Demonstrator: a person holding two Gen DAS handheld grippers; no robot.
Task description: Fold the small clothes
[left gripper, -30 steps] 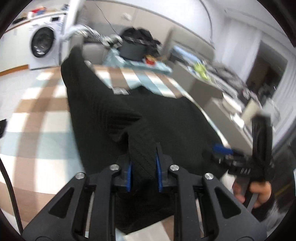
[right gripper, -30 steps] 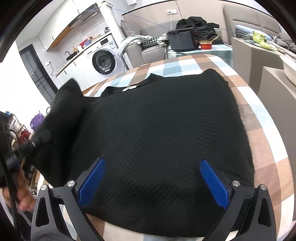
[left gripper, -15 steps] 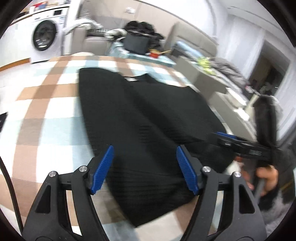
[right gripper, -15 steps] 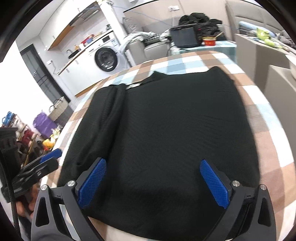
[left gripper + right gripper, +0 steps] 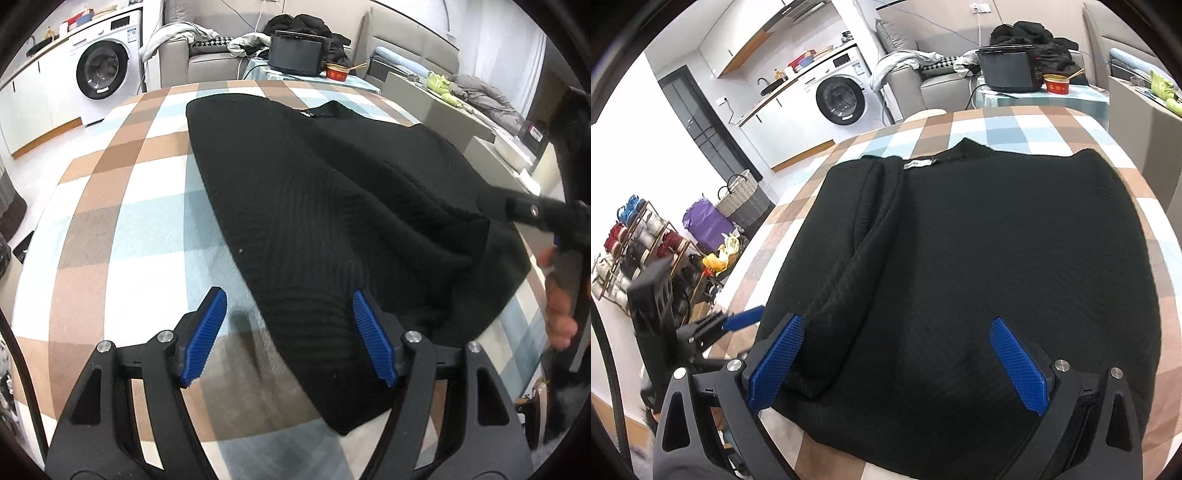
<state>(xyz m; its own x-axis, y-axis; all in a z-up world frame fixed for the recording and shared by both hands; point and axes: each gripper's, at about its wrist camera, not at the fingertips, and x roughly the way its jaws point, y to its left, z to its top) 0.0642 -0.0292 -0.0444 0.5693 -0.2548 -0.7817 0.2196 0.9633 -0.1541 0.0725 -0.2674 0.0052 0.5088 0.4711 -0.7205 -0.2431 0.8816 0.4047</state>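
A black ribbed knit top (image 5: 332, 206) lies flat on the checked tablecloth (image 5: 122, 229), neck label at the far end (image 5: 919, 163). Its left sleeve is folded in and lies lengthwise on the body (image 5: 857, 258). My left gripper (image 5: 288, 332) is open and empty, over the top's near left hem edge. My right gripper (image 5: 897, 365) is open and empty, just above the near hem of the top (image 5: 997, 258). The left gripper also shows at the left of the right wrist view (image 5: 738, 321), the right gripper at the right of the left wrist view (image 5: 535, 214).
A washing machine (image 5: 99, 74) and a grey sofa with a black box and clothes (image 5: 295, 51) stand beyond the table. A beige cabinet (image 5: 461, 122) is to the right. A shoe rack (image 5: 631, 251) and baskets (image 5: 742, 203) stand on the floor at the left.
My left gripper let go of the black sleeve, which now lies folded on the top's body, and drew back to the near hem. My right gripper stayed open over the hem.
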